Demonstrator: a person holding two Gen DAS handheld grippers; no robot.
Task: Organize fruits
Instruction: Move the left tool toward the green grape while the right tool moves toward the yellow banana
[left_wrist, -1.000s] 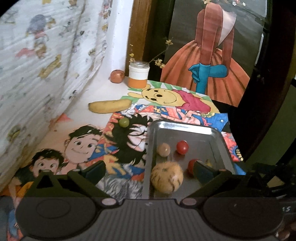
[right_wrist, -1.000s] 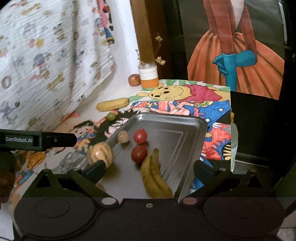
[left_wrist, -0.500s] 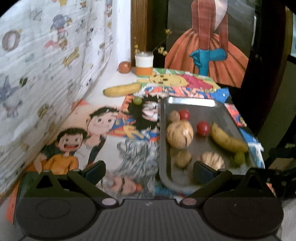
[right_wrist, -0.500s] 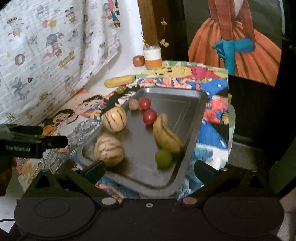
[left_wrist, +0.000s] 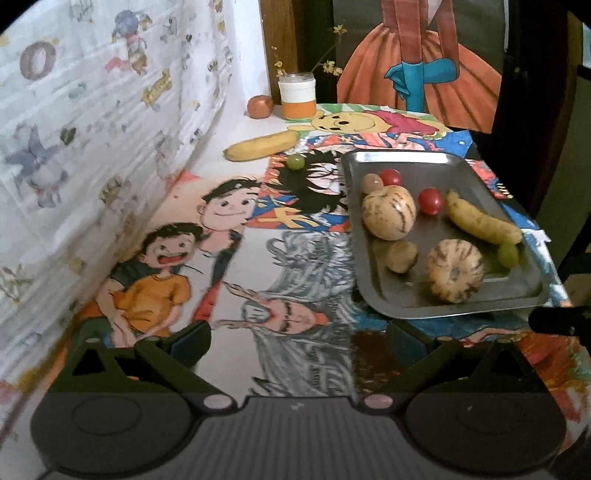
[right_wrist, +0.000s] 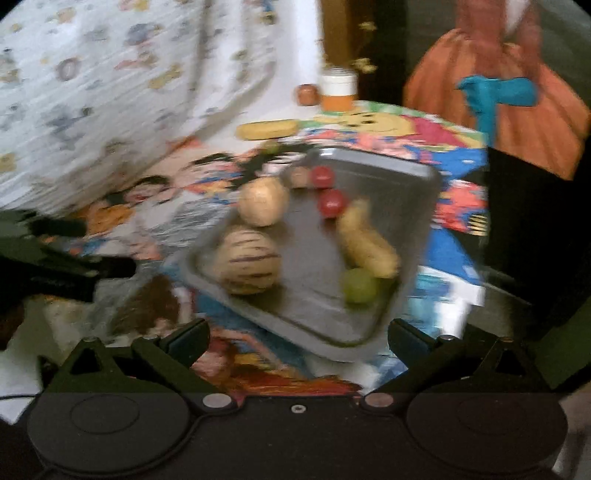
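Observation:
A steel tray (left_wrist: 413, 299) (right_wrist: 417, 206) lies on the cartoon-print table. It holds two striped melons (left_wrist: 455, 270) (right_wrist: 246, 261), two red tomatoes (left_wrist: 430, 201) (right_wrist: 332, 203), a banana (left_wrist: 482, 223) (right_wrist: 367, 245), a green grape (left_wrist: 508, 253) (right_wrist: 358, 285) and small brown fruits (left_wrist: 402, 256). Outside the tray lie a second banana (left_wrist: 263, 146) (right_wrist: 266, 128), a green grape (left_wrist: 295, 161) and a reddish fruit (left_wrist: 260, 106) (right_wrist: 307, 94). My left gripper (left_wrist: 299, 338) is open and empty, short of the tray's near left corner. My right gripper (right_wrist: 298, 338) is open and empty before the tray's near edge; its view is blurred.
A white and orange jar (left_wrist: 297, 95) (right_wrist: 338, 91) stands at the back by the reddish fruit. A patterned cloth (left_wrist: 92, 122) hangs along the left side. A painted figure in an orange skirt (left_wrist: 421, 62) stands behind. The table's right edge drops off past the tray.
Both grippers have pulled back toward me from the tray, so more of the table and the whole tray now show. Both stay open and empty.

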